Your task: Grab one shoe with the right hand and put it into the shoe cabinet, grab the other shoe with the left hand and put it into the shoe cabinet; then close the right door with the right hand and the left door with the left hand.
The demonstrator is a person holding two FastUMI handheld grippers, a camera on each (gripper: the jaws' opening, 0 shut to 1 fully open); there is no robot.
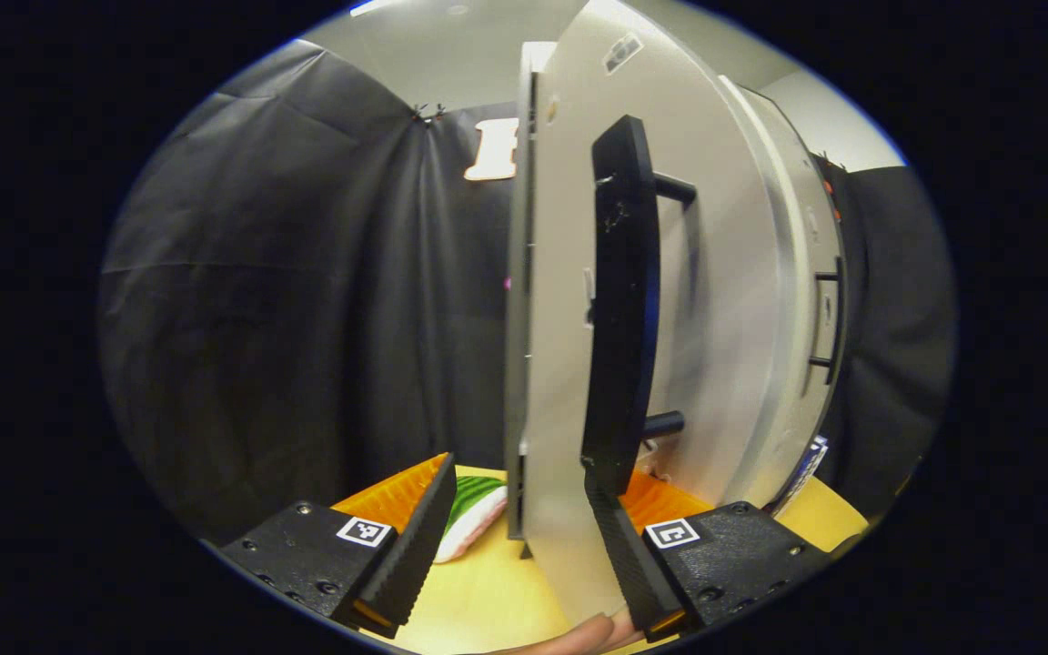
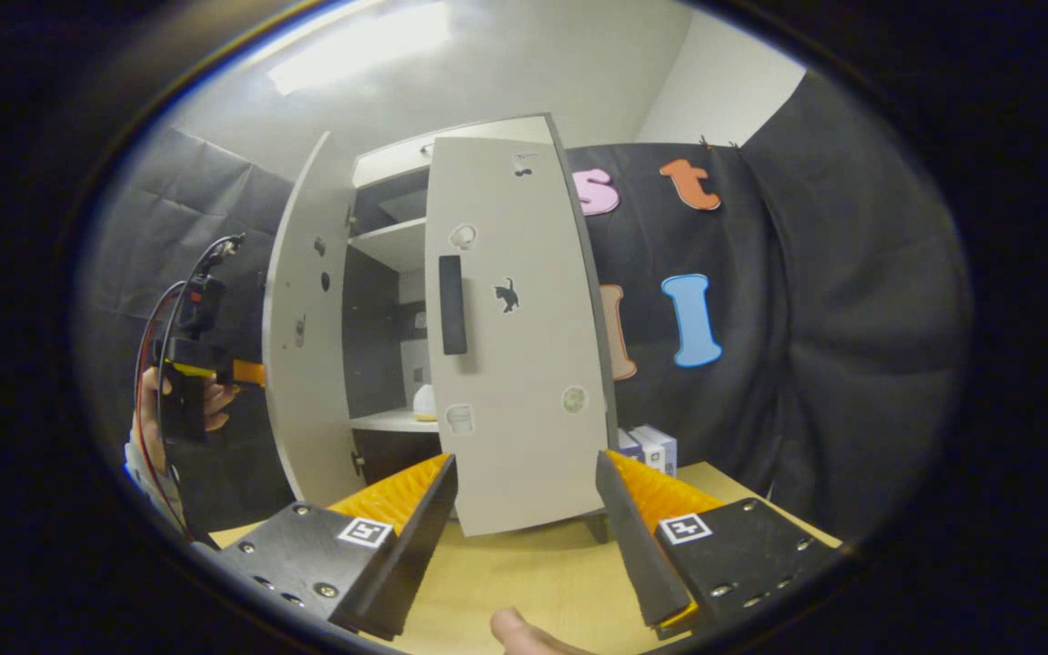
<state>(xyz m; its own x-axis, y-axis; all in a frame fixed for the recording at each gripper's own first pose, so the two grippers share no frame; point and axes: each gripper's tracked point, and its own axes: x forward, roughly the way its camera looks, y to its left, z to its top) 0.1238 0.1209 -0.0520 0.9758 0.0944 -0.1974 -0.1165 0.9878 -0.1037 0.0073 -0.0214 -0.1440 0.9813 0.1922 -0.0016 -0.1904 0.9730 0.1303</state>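
Observation:
The white shoe cabinet stands on a yellow table. Its left door swings wide open; the right door is partly open, its black handle facing me. A pale object, maybe a shoe, rests on a shelf inside. My right gripper is open, empty and a little short of the right door's bottom. My left gripper is open, straddling the left door's edge, its right finger by the black handle. In the right gripper view, a hand holds the left gripper beside that door.
A green, white and pink thing, maybe a shoe, lies on the table past the door's edge. Small boxes stand right of the cabinet. Black cloth walls surround the booth. A thumb shows at the bottom.

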